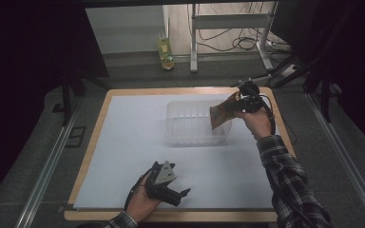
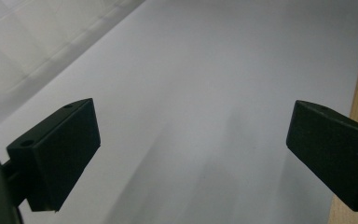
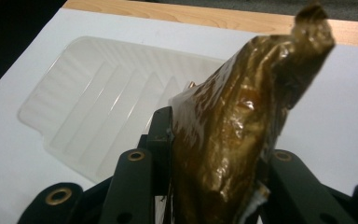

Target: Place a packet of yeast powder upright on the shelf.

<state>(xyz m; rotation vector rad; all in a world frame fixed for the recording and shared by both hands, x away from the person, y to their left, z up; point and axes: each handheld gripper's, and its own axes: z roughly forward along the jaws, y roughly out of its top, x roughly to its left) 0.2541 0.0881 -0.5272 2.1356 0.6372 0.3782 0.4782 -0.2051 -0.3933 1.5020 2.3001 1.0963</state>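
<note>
One gold foil packet is clamped in the right gripper, held above the right end of the clear plastic tray. The left gripper, jaws wide and empty, rests on the worktop well in front of that tray.

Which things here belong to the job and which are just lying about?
In the job: right hand-held gripper, golden-brown packet clamped in it, clear plastic tub.
Lying about: yellow bottle on the floor, cables, metal stand.

no readable text, labels or signs
</note>
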